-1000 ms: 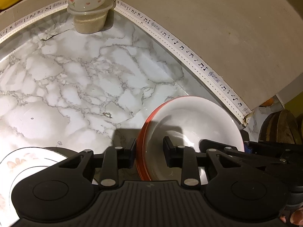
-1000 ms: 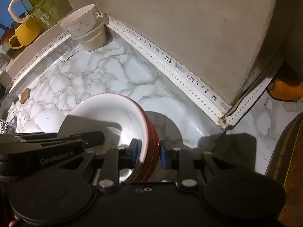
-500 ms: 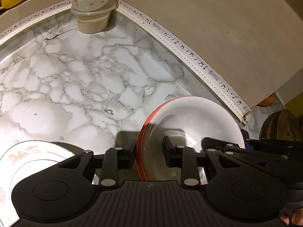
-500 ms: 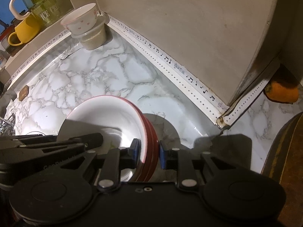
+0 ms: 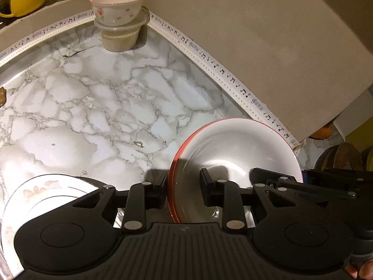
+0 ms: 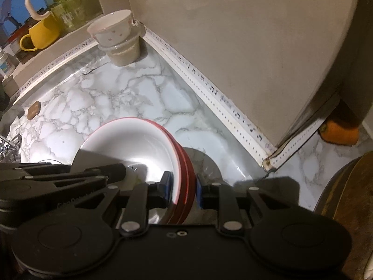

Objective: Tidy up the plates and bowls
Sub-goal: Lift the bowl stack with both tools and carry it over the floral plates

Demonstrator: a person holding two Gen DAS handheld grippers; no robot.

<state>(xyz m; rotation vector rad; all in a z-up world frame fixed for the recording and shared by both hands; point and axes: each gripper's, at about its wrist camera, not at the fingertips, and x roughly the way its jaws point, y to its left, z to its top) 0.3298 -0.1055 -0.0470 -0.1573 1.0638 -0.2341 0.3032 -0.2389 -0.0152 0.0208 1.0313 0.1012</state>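
Observation:
A nested stack of bowls, red outside and white inside, is held above the marble counter by both grippers. My left gripper is shut on the stack's left rim, one finger inside and one outside. My right gripper is shut on the right rim of the stack of bowls, with its blue pads pressed on both sides. A floral plate lies on the counter at the lower left, partly hidden by my left gripper. A small floral bowl sits on a plastic tub in the back corner.
The wall with note-patterned trim runs close behind the bowls. A yellow mug and a glass pitcher stand on the ledge behind. An orange object and a dark wooden round thing lie to the right.
Both grippers keep their hold on the bowl stack. The views have shifted a little toward the back corner, so the small floral bowl sits lower in frame.

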